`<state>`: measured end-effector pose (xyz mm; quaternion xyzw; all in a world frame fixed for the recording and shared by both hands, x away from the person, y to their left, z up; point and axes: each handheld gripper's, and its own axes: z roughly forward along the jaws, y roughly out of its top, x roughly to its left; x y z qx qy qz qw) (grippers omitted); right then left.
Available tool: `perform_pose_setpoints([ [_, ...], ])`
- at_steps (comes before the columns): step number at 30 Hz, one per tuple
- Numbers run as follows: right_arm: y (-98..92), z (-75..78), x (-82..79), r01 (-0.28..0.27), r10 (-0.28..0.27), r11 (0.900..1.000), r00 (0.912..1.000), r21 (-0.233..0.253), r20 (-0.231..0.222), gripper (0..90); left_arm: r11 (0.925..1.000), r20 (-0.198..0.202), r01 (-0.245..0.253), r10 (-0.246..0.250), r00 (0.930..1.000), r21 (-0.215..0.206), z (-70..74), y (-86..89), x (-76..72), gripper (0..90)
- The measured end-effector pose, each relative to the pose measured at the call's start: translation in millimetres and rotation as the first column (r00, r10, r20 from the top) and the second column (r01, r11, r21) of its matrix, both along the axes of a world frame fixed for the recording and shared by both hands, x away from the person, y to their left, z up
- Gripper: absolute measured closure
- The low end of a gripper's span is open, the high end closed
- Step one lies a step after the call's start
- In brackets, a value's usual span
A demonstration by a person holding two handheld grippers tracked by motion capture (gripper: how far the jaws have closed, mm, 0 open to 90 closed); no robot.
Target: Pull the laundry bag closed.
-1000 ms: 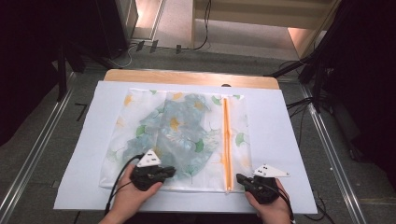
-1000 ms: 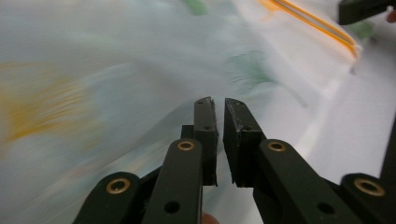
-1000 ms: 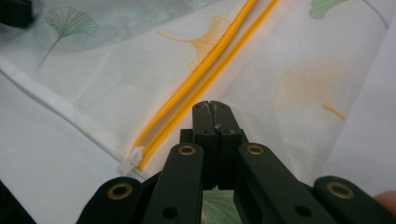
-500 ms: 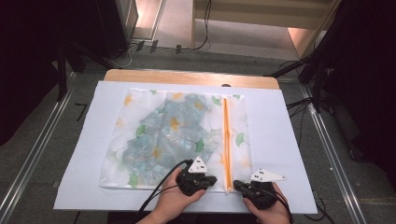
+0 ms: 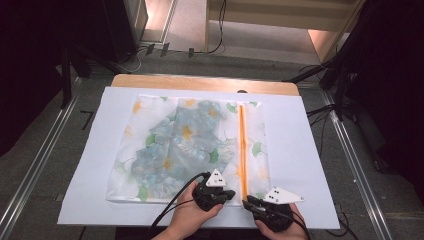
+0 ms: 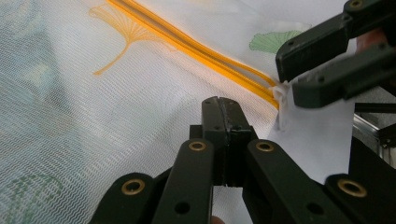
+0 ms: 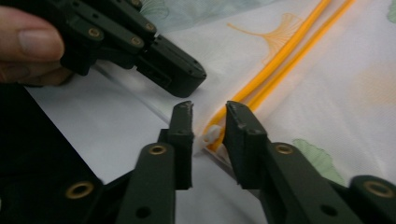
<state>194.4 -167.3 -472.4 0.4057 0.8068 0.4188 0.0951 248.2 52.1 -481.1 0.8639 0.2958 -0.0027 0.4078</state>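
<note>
A white mesh laundry bag (image 5: 150,125) printed with ginkgo leaves lies flat with a blue-green patterned cloth (image 5: 185,142) inside it. An orange zipper (image 5: 242,145) runs along its right side. The zipper's near end carries a small white pull (image 7: 212,135), which lies between the jaws of my right gripper (image 7: 208,112); that gripper is open and its jaws stand a little apart from the pull. My left gripper (image 6: 223,103) is shut, with its tips resting on the mesh just left of the zipper end. Both my left gripper (image 5: 231,194) and my right gripper (image 5: 246,201) are at the bag's near edge.
The bag lies on a white sheet (image 5: 300,150) covering a wooden table (image 5: 200,82). Bare sheet borders the bag on every side. Metal rails (image 5: 35,165) and cables (image 5: 325,112) run along the floor around the table.
My left gripper has moved right along the bag's near edge to just beside the zipper end. My right gripper has shifted slightly left to the zipper pull.
</note>
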Motion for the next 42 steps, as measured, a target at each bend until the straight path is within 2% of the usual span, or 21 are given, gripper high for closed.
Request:
perform_pose_setpoints([
  [3,11.4,-3.2,-3.2,0.004,-0.002,0.998,0.9997,-0.064,0.025,58.2,1.0,-0.009,-0.004,0.004,1.0,-0.005,-0.2,0.3,0.6,90.0],
  [4,15.2,-4.8,-4.4,0.009,-0.005,0.995,0.9991,-0.098,0.042,53.1,1.0,-0.01,-0.004,0.004,0.9999,-0.006,-0.2,0.4,0.7,90.0],
  [6,20.2,-7.5,-6.8,0.029,-0.019,0.986,0.9977,-0.163,0.065,49.1,1.0,-0.014,-0.002,0.002,0.9999,-0.005,-0.3,0.8,1.2,90.0],
  [8,22.0,-8.6,-8.6,0.029,-0.013,0.981,0.9964,-0.19,0.084,49.6,0.9999,-0.015,-0.003,0.003,0.9999,-0.01,-0.5,0.9,1.5,90.0],
  [11,20.2,-7.3,-9.3,0.029,-0.01,0.979,0.9953,-0.201,0.096,59.9,0.9999,-0.024,-0.002,0.001,0.9997,-0.012,-0.6,1.5,2.3,90.0],
  [16,7.5,-1.9,-7.2,0.011,-0.001,0.991,0.9973,-0.136,0.074,68.2,0.9998,-0.029,-0.004,0.003,0.9996,-0.018,-0.9,1.6,2.7,90.0],
  [20,-0.6,1.6,-6.5,0.04,-0.03,0.993,0.9957,-0.112,0.087,74.2,0.9998,-0.034,-0.005,0.005,0.9994,-0.02,-1.0,1.8,2.9,90.0],
  [21,-4.5,2.5,-5.6,0.04,-0.033,0.995,0.9964,-0.092,0.078,78.7,0.9998,-0.035,-0.005,0.005,0.9994,-0.021,-1.0,1.8,3.0,90.0],
  [25,-6.8,1.4,-3.3,0.026,-0.021,0.996,0.9984,-0.083,0.052,83.2,0.9997,-0.044,-0.006,0.005,0.999,-0.024,-1.1,2.2,3.8,90.0],
  [29,-6.5,-0.4,-2.9,0.005,-0.003,0.997,0.9995,-0.076,0.031,78.2,0.9998,-0.042,-0.006,0.005,0.9991,-0.021,-0.9,2.2,3.6,90.0],
  [32,-6.1,0.0,-4.8,-0.003,0.006,0.998,0.9994,-0.068,0.035,72.5,0.9997,-0.04,-0.004,0.003,0.9992,-0.022,-1.1,2.3,3.5,90.0],
  [35,-4.9,-0.6,-11.3,-0.021,0.023,0.998,0.9994,-0.064,0.026,74.9,0.9998,-0.04,-0.005,0.004,0.9992,-0.02,-0.9,2.3,3.4,90.0],
  [37,-1.6,-0.3,-16.7,-0.04,0.043,0.996,0.9983,-0.077,0.039,76.3,0.9997,-0.043,-0.006,0.005,0.9991,-0.023,-1.1,2.3,3.7,90.0],
  [38,-0.1,1.0,-18.5,-0.041,0.048,0.995,0.9966,-0.09,0.068,77.2,0.9997,-0.043,-0.006,0.005,0.999,-0.023,-1.1,2.2,3.7,90.0],
  [40,1.1,4.9,-19.8,-0.046,0.054,0.996,0.9917,-0.071,0.117,78.1,0.9997,-0.043,-0.007,0.006,0.9991,-0.022,-1.0,2.2,3.7,90.0],
  [42,3.6,2.9,-16.6,-0.035,0.044,0.997,0.9921,-0.074,0.118,77.5,0.9997,-0.043,-0.007,0.006,0.999,-0.022,-1.1,2.2,3.7,90.0],
])
